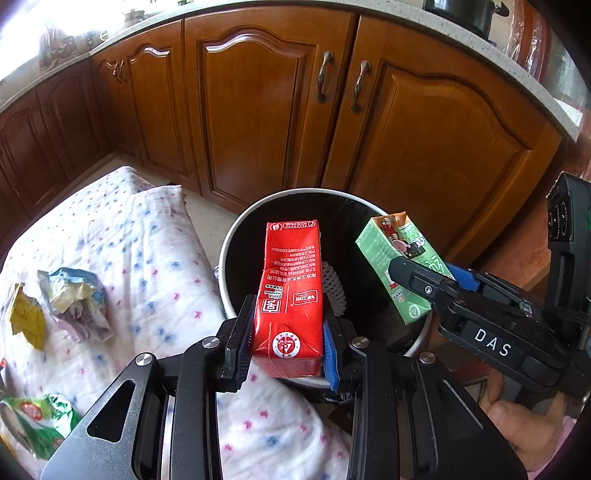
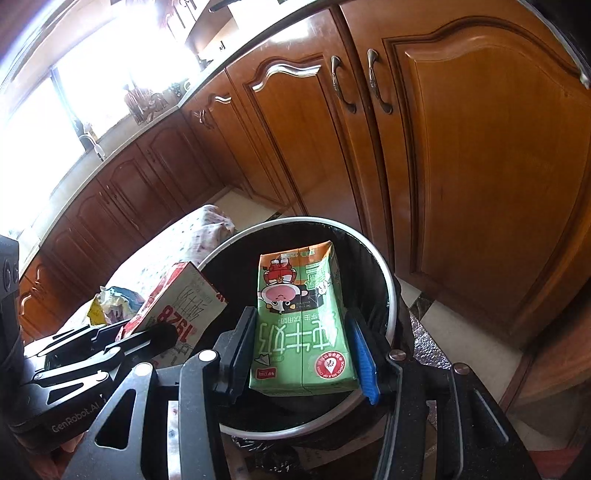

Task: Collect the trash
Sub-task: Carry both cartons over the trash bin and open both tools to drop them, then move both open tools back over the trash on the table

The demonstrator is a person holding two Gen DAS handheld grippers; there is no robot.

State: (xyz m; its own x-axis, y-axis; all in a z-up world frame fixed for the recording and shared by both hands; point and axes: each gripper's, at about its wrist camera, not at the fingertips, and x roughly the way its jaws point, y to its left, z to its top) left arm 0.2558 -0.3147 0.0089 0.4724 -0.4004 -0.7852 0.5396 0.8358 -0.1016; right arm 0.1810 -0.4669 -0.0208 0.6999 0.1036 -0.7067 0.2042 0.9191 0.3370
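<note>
**What you can count here**

You have two grippers, the left gripper (image 1: 288, 332) and the right gripper (image 2: 303, 350), and two cartons: one red carton (image 1: 290, 295) and one green carton (image 2: 301, 325). There is one bin (image 1: 236, 236) and one spotted cloth (image 1: 147, 236). On that cloth you can count three crumpled wrappers: a yellow wrapper (image 1: 27, 319), a blue wrapper (image 1: 75, 295) and a green wrapper (image 1: 37, 417). Two cupboard handles (image 1: 325, 75) sit side by side, and one black pot (image 1: 461, 13) stands on the counter

We see 2 cartons side by side above the round white-rimmed bin (image 1: 236, 236): the red drink carton (image 1: 290, 291) left, the green milk carton (image 2: 301, 325) right, the star-patterned white cloth (image 1: 147, 236) left of the bin.
</note>
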